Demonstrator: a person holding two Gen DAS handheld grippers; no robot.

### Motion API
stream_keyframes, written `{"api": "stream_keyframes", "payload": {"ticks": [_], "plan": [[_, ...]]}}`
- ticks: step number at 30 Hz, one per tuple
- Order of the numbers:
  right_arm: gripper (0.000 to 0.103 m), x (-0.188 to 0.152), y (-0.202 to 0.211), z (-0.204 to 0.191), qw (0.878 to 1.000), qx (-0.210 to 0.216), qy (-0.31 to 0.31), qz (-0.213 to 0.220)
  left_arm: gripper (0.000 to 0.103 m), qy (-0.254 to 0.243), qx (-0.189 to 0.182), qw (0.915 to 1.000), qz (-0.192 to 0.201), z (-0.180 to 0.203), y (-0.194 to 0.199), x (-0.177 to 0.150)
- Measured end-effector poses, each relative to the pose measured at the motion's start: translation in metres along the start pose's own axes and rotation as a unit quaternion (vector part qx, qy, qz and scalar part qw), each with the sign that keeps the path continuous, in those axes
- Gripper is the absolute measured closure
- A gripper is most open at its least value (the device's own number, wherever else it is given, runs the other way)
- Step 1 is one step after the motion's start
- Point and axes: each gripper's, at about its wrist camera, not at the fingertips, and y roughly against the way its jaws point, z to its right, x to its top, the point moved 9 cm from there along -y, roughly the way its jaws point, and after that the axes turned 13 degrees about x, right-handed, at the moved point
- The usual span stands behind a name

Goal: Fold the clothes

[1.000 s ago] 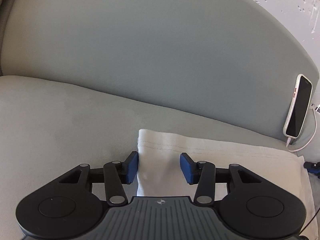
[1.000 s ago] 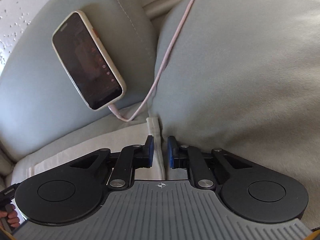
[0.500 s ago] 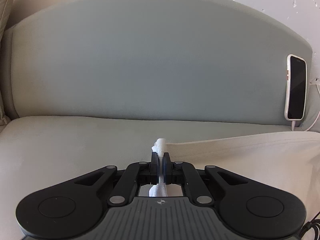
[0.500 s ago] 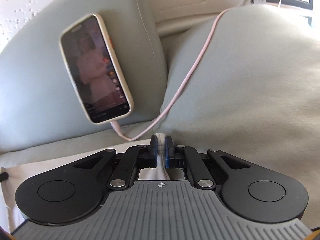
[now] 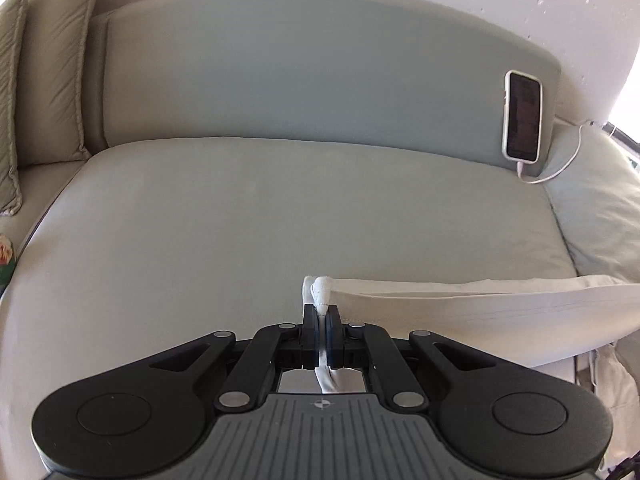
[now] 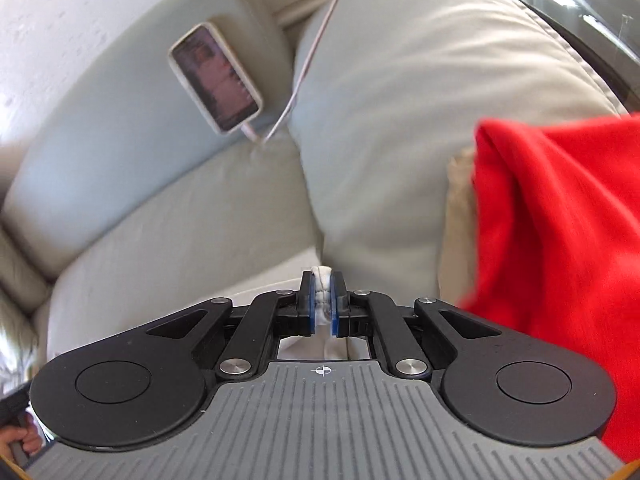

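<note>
The left gripper (image 5: 321, 312) points level toward the sofa backrest (image 5: 320, 72), fingers clenched on a bunched corner of the white garment (image 5: 480, 316). The right gripper (image 6: 322, 284) pinches another corner. The soft, hemmed cloth hangs above the seat cushion (image 5: 240, 216), its long edge stretching rightward. A red cloth (image 6: 560, 240) drapes nearby.

The left gripper (image 5: 321, 322) is black – two jointed link arms, each pinned with silver round screws, running back to broad rounded lobes with a raised disc on each. Its fingers (image 5: 309, 334) are black with blue pads. Behind sits a grey ribbed plate bearing a small crosshair mark. The right gripper (image 6: 322, 300) is built the same – blue pads (image 6: 305, 312) show plainly. A bare hand (image 6: 24, 438) shows low left.
</note>
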Motion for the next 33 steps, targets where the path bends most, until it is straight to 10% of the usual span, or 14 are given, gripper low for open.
{"api": "stream_keyframes", "payload": {"ticks": [13,20,26,33], "plan": [[0.097,-0.126,0.088,0.029,0.999,-0.004,0.048,0.011,0.100,0.113,0.013,0.9934,-0.014,-0.027,0.028,-0.097],[0.097,-0.155,0.114,0.046,0.999,0.012,0.017,0.036,0.100,0.089,0.010,0.9958,0.018,-0.026,0.065,-0.108],[0.094,-0.174,0.107,0.050,0.999,0.006,0.035,-0.013,0.090,0.070,0.060,0.9945,-0.050,-0.026,0.048,-0.139],[0.078,-0.192,0.139,0.045,0.998,-0.003,0.063,-0.015,0.080,0.113,0.116,0.9866,0.020,-0.051,0.107,-0.139]]}}
